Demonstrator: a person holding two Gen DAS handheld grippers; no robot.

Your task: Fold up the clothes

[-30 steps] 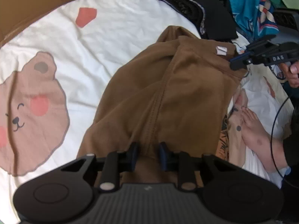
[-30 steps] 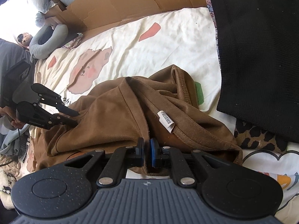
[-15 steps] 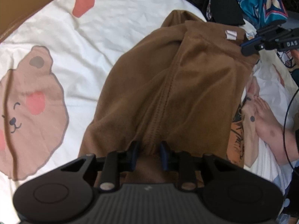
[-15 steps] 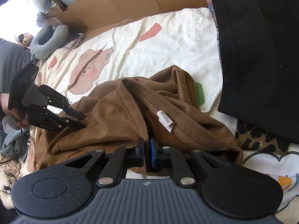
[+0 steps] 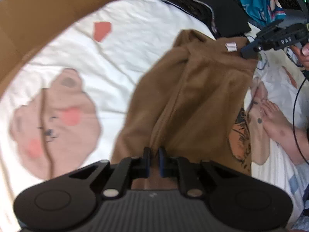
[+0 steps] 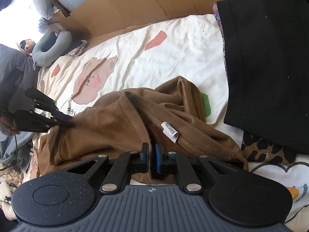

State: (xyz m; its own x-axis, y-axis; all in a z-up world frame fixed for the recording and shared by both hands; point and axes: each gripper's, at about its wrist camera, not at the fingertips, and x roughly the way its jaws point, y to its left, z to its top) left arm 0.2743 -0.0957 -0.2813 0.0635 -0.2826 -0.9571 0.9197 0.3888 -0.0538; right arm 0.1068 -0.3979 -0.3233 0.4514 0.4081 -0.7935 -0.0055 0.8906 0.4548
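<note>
A white bedsheet (image 6: pixel 173 44) printed with bears is bordered by flattened cardboard (image 6: pixel 135 5). The brown garment (image 5: pixel 193 100) lies crumpled upon it. The left gripper (image 5: pixel 154 161) is closing on its fabric; the right gripper (image 6: pixel 152 159) is clamped on its edge.

White tag (image 6: pixel 170 132) on brown garment (image 6: pixel 119 121) reading "FALIAMS"; "DAS" printed on right gripper (image 5: pixel 251 51).

The left wrist view is blurred; the brown garment (image 5: pixel 193 100) hides its hem under the left claw (image 5: pixel 154 161) at 6 o'clock.
</note>
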